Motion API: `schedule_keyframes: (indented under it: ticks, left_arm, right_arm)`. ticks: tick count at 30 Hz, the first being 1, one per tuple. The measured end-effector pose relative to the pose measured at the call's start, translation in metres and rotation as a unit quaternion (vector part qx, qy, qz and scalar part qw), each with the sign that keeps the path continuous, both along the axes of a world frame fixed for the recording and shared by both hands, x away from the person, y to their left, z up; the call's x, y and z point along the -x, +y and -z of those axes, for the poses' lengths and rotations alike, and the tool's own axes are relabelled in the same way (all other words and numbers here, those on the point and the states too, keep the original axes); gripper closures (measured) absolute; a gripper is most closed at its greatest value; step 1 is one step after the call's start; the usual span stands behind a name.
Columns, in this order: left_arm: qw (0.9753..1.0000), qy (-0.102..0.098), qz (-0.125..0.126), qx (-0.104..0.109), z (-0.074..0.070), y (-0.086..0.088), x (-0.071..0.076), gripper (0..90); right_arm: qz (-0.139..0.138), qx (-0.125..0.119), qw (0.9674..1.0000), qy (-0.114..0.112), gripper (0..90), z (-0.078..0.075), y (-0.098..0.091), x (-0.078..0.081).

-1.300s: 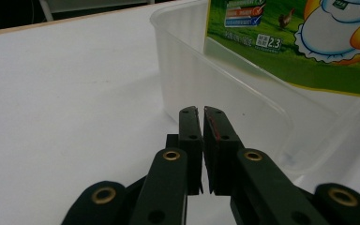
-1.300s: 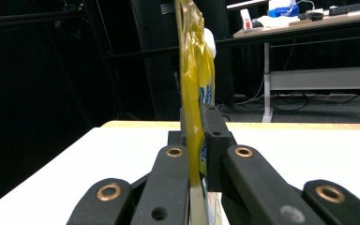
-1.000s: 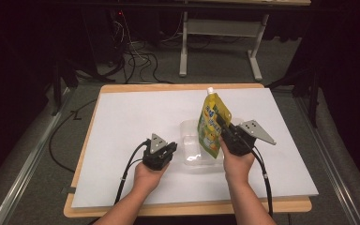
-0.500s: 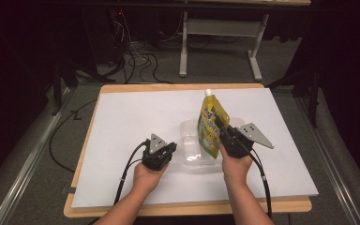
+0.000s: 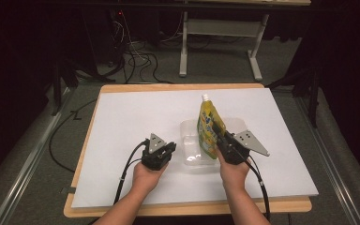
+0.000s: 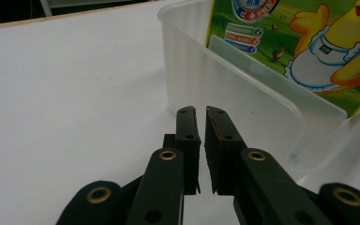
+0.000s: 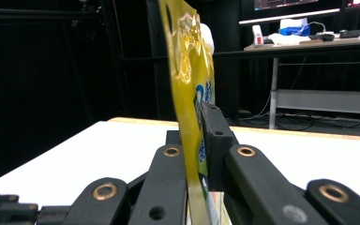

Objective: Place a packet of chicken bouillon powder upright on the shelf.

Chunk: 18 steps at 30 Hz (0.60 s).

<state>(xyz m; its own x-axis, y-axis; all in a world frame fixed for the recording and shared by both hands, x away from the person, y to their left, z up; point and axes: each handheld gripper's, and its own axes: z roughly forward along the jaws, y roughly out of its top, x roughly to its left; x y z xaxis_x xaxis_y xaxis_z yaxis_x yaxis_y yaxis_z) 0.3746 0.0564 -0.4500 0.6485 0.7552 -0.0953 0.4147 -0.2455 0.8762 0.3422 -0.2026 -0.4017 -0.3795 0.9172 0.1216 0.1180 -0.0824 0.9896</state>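
A yellow-green spout pouch (image 5: 210, 123) with a white cap stands upright in a clear plastic container (image 5: 191, 140) near the middle of the white board. My right gripper (image 5: 221, 138) is shut on the pouch's right edge; in the right gripper view the pouch (image 7: 187, 70) runs edge-on between the jaws of the right gripper (image 7: 197, 140). My left gripper (image 5: 165, 153) rests on the board just left of the container, shut with nothing in it. In the left gripper view, the left gripper (image 6: 200, 117) points at the container wall (image 6: 234, 89), and the pouch's chicken print (image 6: 318, 42) sits behind it.
The white board (image 5: 131, 117) covers a wooden table (image 5: 187, 206) with bare room on the left and at the back. Cables trail from both grippers toward the front edge. Desk legs (image 5: 183, 42) and floor cables lie beyond the table.
My right gripper has shifted slightly left and lower with the pouch, setting it deeper into the container. The left gripper has stayed put.
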Motion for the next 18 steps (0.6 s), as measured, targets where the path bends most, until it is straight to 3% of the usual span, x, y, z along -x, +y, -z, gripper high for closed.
schedule_keyframes:
  ticks: [2, 11, 15, 18]
  left_arm:
    - [1.0, -0.001, 0.0, 0.0, -0.0003, 0.0002, 0.0001, 83.4]
    - [1.0, -0.001, -0.002, -0.001, -0.0001, 0.0013, 0.0001, 81.4]
    - [1.0, 0.0, -0.005, 0.001, -0.0008, 0.0035, -0.0007, 74.7]
    - [1.0, 0.0, -0.008, 0.006, -0.0016, 0.0052, -0.0011, 72.4]
  right_arm:
    - [-0.003, 0.015, 0.9999, 0.006, 89.1, 0.0058, 0.0008, 0.0032]
    - [-0.008, 0.021, 0.9996, 0.018, 86.3, 0.0111, -0.0003, 0.0061]
    - [-0.018, 0.024, 0.9991, 0.029, 76.1, 0.0102, -0.0008, 0.0052]
    - [-0.036, 0.031, 0.9977, 0.049, 60.9, 0.007, -0.0014, 0.0045]
